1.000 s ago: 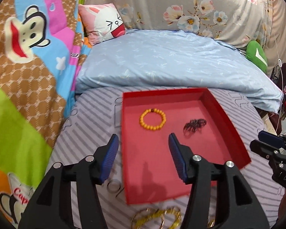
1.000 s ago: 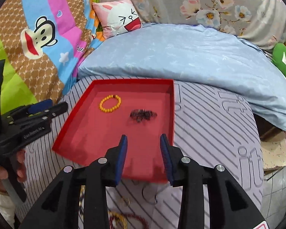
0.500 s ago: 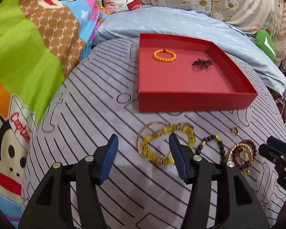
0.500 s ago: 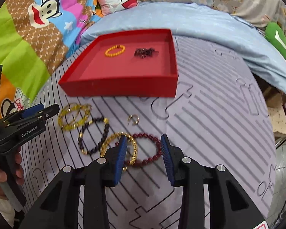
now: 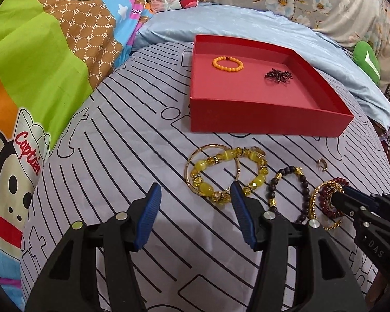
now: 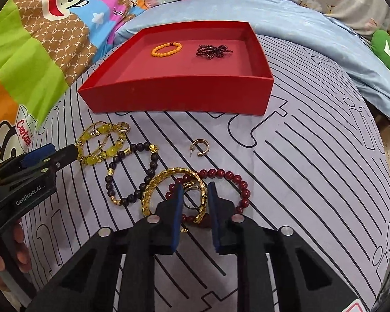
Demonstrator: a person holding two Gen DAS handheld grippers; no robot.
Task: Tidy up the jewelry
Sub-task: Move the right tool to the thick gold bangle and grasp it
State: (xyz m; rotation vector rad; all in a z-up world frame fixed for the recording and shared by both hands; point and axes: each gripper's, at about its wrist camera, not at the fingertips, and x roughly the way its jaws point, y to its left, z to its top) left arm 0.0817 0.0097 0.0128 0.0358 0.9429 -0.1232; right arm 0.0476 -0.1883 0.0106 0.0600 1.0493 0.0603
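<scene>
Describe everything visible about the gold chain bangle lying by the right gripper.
The gold chain bangle is a shiny, textured link ring that looks like metal, lying flat on the striped sheet. It overlaps the dark red bead bracelet, and its left side sits right against the dark brown bead bracelet. The right gripper stands over its right side, jaws open, straddling that stretch; actual contact cannot be told. A thin ring shows between the jaws.

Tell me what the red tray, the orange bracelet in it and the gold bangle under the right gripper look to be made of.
Red tray: likely matte cardboard; thin straight walls, flat colour, no gloss.
Orange bracelet: smooth round beads with slight sheen, plastic or resin perhaps; cannot tell for sure.
Gold bangle: gold-toned metal by its bright glints and textured surface; plating or solid cannot be told. The right gripper stands open over it.
</scene>
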